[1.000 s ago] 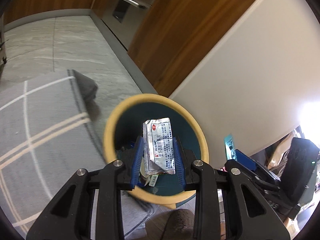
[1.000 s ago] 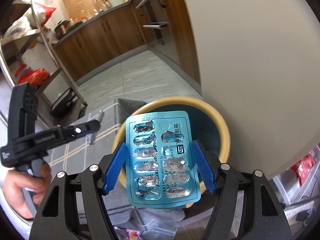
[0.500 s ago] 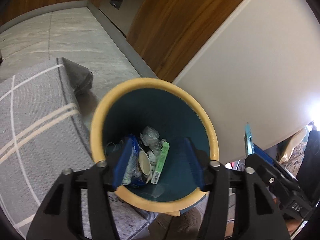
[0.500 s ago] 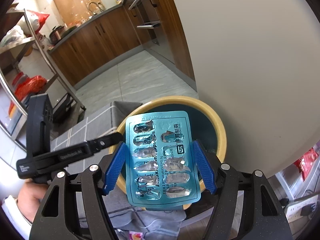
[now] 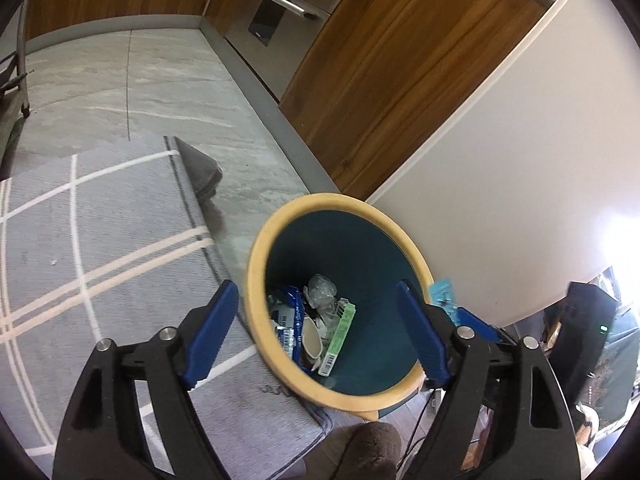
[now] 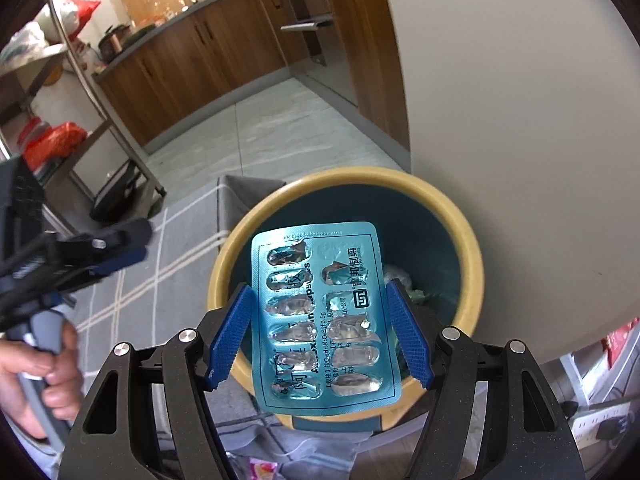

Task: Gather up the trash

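A round bin with a yellow rim (image 5: 340, 200) and a teal inside stands by the white wall. It holds several scraps, among them a green box (image 5: 340, 330) and crumpled foil (image 5: 320, 288). My left gripper (image 5: 316, 292) hangs above the bin's near side, its jaws opening with nothing between them. My right gripper (image 6: 319, 292) is shut on the edges of a teal blister pack (image 6: 324, 320), held upright over the bin's rim (image 6: 344, 176). The left gripper (image 6: 120, 248) shows in the right wrist view, held by a hand (image 6: 48, 364).
A grey rug with white stripes (image 5: 100, 240) lies left of the bin, one corner folded up. Wooden cabinets (image 5: 380, 80) and a white wall (image 5: 500, 160) stand behind it. A metal shelf rack (image 6: 80, 100) is at the far left. Cables and a socket strip (image 6: 600, 428) lie at the lower right.
My left gripper opened and the silver sachet it held is gone from its jaws; it then drew back from the bin. The right gripper kept its grip and came slightly nearer the bin.
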{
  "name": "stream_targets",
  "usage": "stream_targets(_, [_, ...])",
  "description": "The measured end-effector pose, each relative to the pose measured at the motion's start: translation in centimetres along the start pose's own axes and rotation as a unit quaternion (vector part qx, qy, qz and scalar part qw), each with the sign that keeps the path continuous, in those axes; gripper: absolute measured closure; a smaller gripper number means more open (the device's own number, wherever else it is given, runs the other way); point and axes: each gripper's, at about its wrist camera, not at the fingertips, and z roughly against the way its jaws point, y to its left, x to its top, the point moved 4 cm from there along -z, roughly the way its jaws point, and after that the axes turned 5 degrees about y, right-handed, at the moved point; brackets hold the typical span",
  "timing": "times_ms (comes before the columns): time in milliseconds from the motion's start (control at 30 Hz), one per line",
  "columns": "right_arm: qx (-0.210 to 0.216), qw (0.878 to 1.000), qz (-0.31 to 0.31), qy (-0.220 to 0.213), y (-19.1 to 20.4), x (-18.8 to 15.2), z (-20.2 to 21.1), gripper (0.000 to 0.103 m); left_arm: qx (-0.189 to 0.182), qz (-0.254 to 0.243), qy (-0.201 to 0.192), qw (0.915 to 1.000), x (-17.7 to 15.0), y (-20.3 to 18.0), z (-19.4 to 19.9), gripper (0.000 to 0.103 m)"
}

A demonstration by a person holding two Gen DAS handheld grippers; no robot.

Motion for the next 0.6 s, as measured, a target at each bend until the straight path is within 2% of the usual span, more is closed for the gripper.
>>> stream_targets(200, [-0.015, 1.0, 0.014, 0.013, 0.9, 0.4, -1.5, 0.03, 0.003, 0.0, -0.014, 0.9999, -0.3, 0.5, 1.9, 0.016])
stream_targets(267, [-0.01, 1.0, 0.011, 0.012, 1.1, 0.5, -1.6, 0.023, 0.004, -0.004, -0.02, 0.9998, -0.4, 0.3, 2.5, 0.013])
stream_targets(600, [-0.008, 1.0, 0.004, -0.014, 0.0, 0.2, 1.4, 0.017, 0.022, -0.019, -0.048, 0.9984, -0.2, -0.9, 4.1, 0.006])
